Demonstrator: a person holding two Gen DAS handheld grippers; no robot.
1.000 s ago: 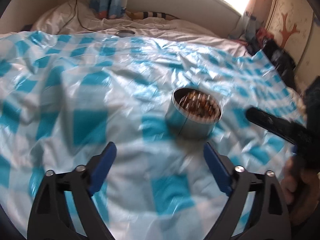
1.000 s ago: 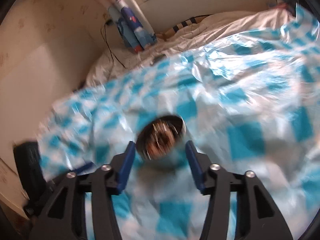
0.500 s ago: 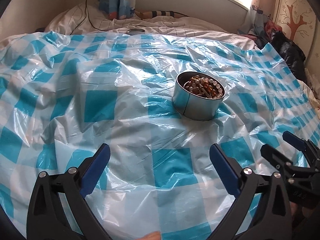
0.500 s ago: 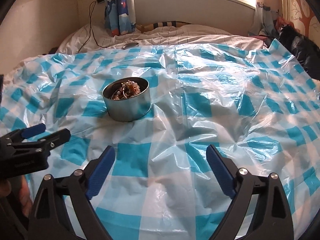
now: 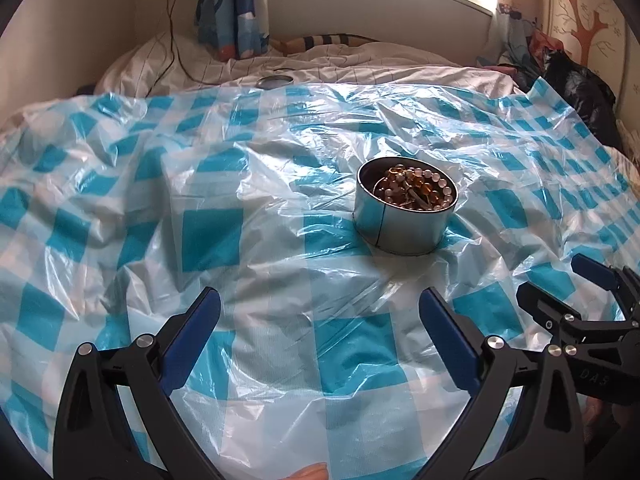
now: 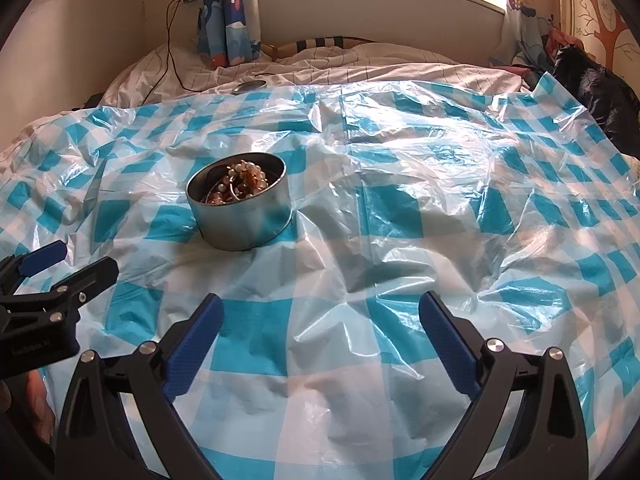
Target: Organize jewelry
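A round silver tin (image 5: 404,224) stands upright on a blue-and-white checked plastic sheet (image 5: 208,236) spread over a bed. It holds a heap of pearl and amber bead jewelry (image 5: 416,192). The tin (image 6: 242,216) and the jewelry (image 6: 240,182) also show in the right wrist view. My left gripper (image 5: 320,300) is open and empty, well short of the tin. My right gripper (image 6: 320,304) is open and empty, with the tin ahead to its left. Each gripper shows at the edge of the other's view.
A round metal lid (image 5: 275,81) lies on the white bedding beyond the sheet's far edge. A curtain (image 5: 232,8) and a charger cable (image 5: 176,40) are at the headboard. A black bag (image 6: 596,92) sits at the far right.
Both grippers have pulled back from the tin and steadied. The right gripper, close around the tin a second ago, is now wide open and away from it.
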